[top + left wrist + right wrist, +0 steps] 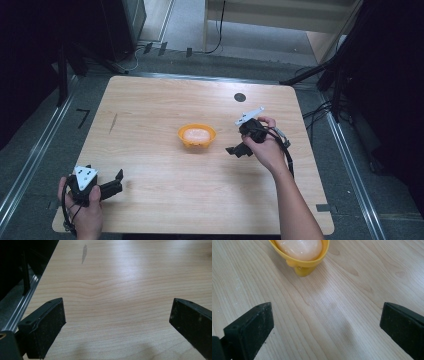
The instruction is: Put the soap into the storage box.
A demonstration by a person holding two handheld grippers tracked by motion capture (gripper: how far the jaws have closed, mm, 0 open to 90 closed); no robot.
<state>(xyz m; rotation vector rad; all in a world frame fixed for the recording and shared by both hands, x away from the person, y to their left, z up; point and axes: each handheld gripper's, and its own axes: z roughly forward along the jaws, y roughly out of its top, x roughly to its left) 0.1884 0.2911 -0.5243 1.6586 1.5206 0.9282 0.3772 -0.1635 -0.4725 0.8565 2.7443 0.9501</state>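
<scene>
A small yellow bowl (pixel 197 135) stands near the middle of the wooden table (pixel 150 110), and a pale, glossy rounded lump (pixel 196 134) lies in it. My right gripper (pixel 235 150) hovers just right of the bowl, open, with nothing between its jaws. In the right gripper view the yellow bowl (pixel 308 263) with the pale lump (pixel 299 248) sits ahead at the top, beyond my right gripper (pixel 327 325). My left gripper (pixel 117 179) rests near the table's front left corner, open and empty. Bare wood lies between the jaws of my left gripper (pixel 117 320).
A dark round mark (pixel 240 97) shows on the tabletop at the back right. A thin dark streak (pixel 113 123) marks the left side; the same streak (pixel 84 253) appears ahead of the left gripper. A metal rail (pixel 22 307) runs along the table's left edge.
</scene>
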